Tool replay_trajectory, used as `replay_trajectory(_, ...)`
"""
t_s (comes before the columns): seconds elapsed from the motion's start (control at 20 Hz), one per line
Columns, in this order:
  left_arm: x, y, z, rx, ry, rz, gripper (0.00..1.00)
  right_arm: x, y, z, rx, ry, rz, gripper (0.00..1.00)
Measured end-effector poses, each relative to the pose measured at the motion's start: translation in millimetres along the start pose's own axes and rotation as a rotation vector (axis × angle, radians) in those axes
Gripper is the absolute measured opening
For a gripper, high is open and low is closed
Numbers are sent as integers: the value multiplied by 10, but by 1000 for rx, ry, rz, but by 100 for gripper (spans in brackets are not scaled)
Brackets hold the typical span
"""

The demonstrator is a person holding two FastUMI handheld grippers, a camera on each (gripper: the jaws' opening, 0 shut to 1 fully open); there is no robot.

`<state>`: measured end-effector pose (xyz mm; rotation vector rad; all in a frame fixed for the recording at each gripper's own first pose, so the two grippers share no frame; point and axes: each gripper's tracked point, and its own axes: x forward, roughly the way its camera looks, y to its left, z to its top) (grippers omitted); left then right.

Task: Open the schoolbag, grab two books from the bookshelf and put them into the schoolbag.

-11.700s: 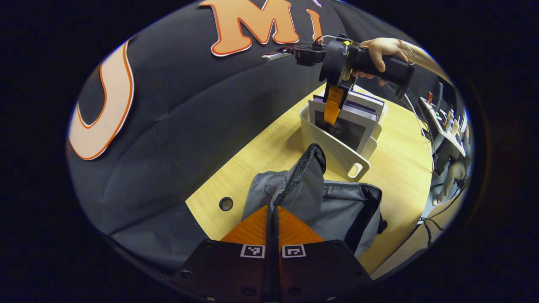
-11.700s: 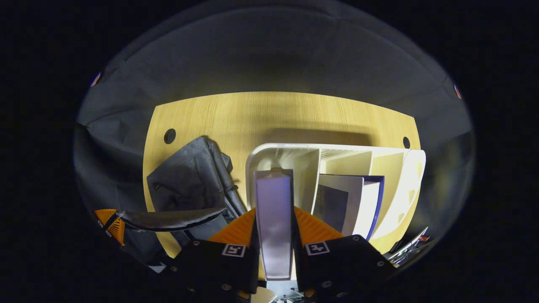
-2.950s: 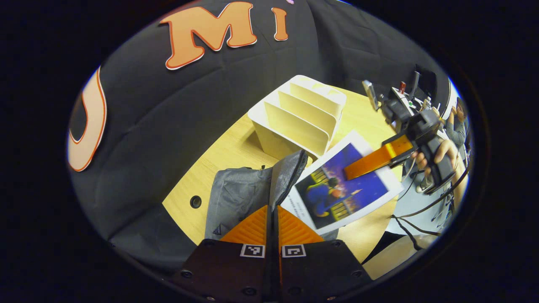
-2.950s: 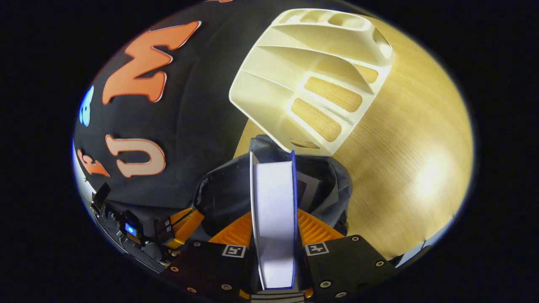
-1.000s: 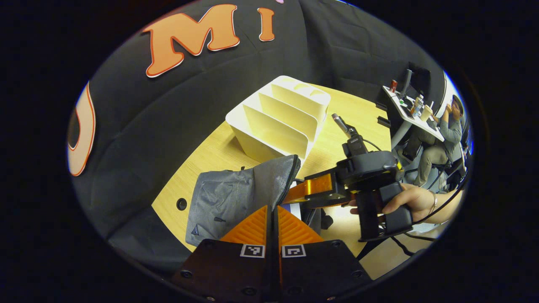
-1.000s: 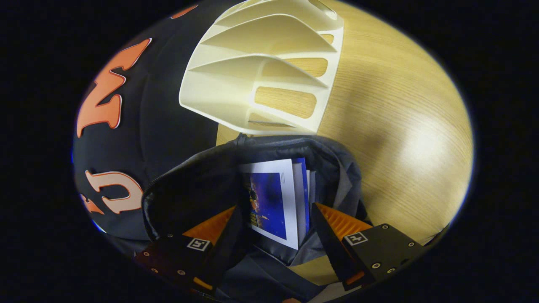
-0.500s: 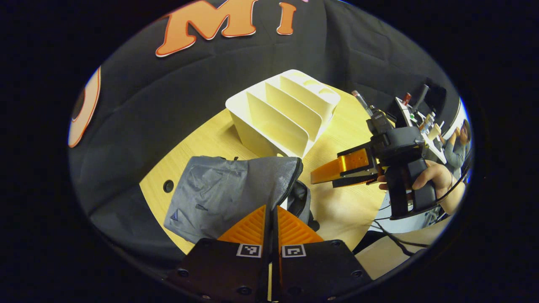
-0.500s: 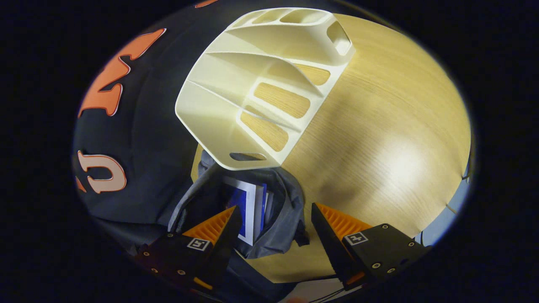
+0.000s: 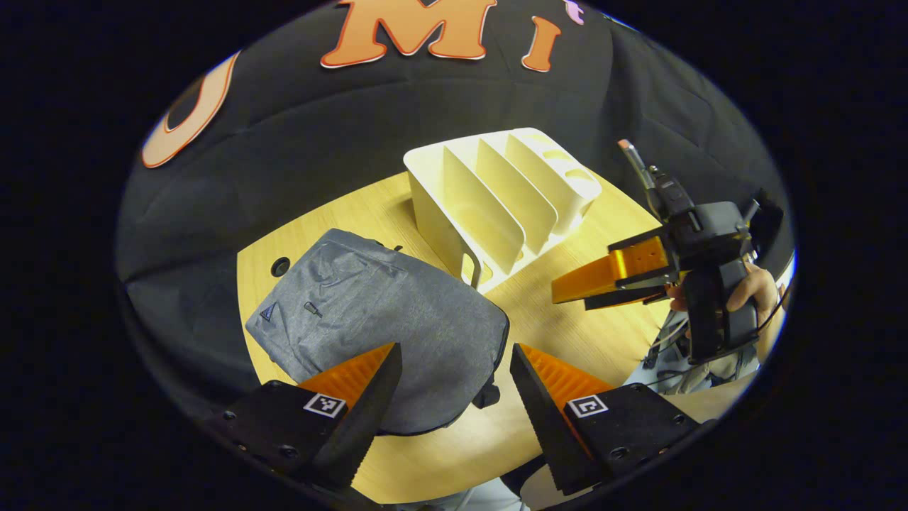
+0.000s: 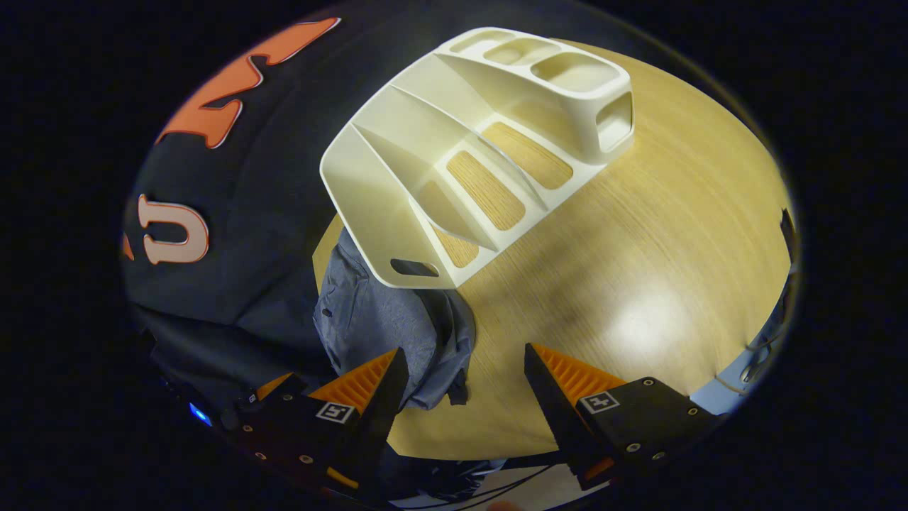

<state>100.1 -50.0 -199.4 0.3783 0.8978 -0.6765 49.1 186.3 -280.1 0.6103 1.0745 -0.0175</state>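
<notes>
The grey schoolbag (image 9: 376, 319) lies flat on the wooden table, its flap down over the opening, so what is inside is hidden. My left gripper (image 9: 454, 358) hovers open just above the bag's near end, holding nothing. The white bookshelf (image 9: 496, 199) stands behind the bag with its slots empty. My right gripper (image 9: 571, 298) hangs to the right of the bag, held by a hand (image 9: 752, 291). In the right gripper view the right gripper (image 10: 461, 365) is open and empty above the table, with the schoolbag (image 10: 383, 319) to its left and the bookshelf (image 10: 461, 156) beyond.
The table (image 10: 638, 234) has bare wood to the right of the shelf and bag. A round cable hole (image 9: 280, 267) sits near the table's left edge. The black cloth wall runs close behind the shelf.
My left gripper has opened and let go of the bag's flap, which has dropped flat. My right gripper, open since releasing the book inside the bag, has drawn back to the right.
</notes>
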Motion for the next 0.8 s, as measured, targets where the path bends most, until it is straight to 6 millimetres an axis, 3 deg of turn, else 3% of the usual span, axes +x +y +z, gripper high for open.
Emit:
replay_trajectory(0.1,-4,-56,204,-83,-86,29,98,-213,-94,258,-132,-76,-49,99)
replay_trajectory(0.25,-89,-69,581,-153,-242,57,98,-628,-110,825,-293,-240,-85,98)
replay_trajectory(0.45,-441,165,1068,-111,-439,196,99,-1289,116,1410,-439,-454,-96,98)
replay_trajectory(0.6,-584,178,1344,-53,-569,238,98,-1735,266,1783,-574,-641,-135,98)
replay_trajectory(0.8,-888,192,1683,-26,-761,327,96,-2072,540,1898,-663,-795,-86,98)
